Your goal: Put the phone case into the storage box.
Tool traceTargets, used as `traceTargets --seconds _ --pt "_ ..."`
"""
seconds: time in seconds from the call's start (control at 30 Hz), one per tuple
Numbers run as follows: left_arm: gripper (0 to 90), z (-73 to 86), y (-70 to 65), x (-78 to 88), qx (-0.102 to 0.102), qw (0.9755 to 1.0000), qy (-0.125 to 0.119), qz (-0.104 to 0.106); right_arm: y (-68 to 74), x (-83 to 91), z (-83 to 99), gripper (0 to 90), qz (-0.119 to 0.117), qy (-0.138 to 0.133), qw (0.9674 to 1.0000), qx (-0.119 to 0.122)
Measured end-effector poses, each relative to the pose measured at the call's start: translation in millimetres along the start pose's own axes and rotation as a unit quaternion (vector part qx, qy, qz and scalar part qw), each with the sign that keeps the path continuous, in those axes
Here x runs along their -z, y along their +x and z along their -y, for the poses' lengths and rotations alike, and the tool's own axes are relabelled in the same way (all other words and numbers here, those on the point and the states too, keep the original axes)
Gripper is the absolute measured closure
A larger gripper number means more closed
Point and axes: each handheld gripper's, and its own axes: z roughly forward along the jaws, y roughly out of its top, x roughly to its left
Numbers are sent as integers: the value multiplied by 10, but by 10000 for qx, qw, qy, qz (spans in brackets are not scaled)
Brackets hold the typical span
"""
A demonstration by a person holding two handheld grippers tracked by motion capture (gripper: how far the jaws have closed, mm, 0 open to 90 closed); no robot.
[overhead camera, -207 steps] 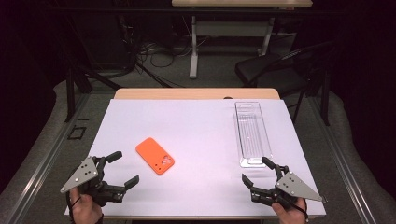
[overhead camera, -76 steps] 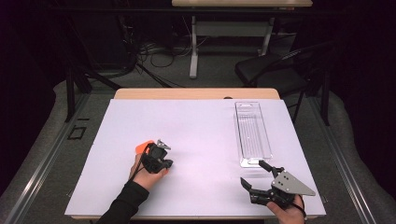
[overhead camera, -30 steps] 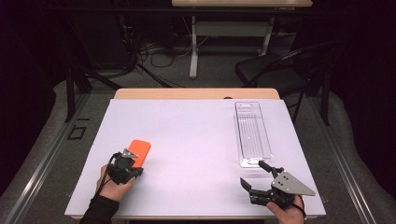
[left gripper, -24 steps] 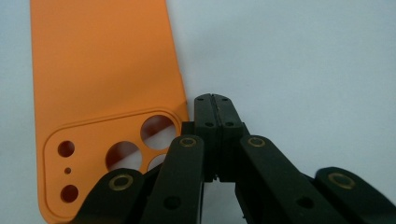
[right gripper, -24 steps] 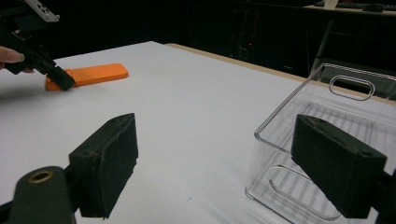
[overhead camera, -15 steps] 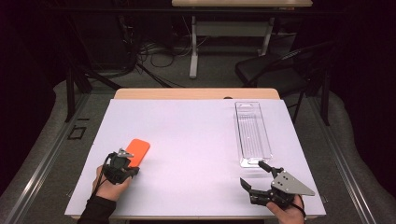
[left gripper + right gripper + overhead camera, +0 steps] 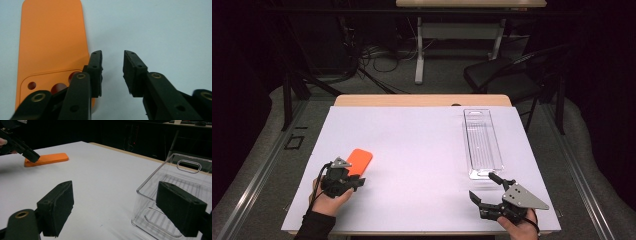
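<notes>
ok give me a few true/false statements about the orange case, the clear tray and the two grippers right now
1. The orange case lies flat on the white table cover. True.
2. The left gripper is clamped on the orange case. False: its jaws stand open with bare cover between them, and the case lies beside one jaw.
3. The clear tray is on the right side of the table. True.
4. The right gripper holds the clear tray. False: its jaws are wide open and hold nothing; the tray sits just beyond it.
5. The orange case is inside the tray. False: it lies far to the tray's left.
</notes>
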Motion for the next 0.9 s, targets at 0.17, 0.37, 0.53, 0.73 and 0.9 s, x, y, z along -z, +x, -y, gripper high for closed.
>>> traceTargets --seconds 0.17,0.37,0.53,0.73,0.9 --pt "600 -2 6 12 -67 9999 -138 -36 -3 0 1 142 -11 5 10000 0" --pt "560 10 13 56 -122 9989 -448 -3 -3 0 3 142 -12 0 10000 -16" --pt "536 5 27 101 -78 9983 -574 -55 -1 1 2 142 -6 -17 10000 -12" --pt "425 -18 42 143 61 9982 -596 -35 0 0 3 142 -14 -8 10000 -19" --pt "290 -48 76 150 77 9987 -510 6 0 0 3 142 -14 3 10000 -23"
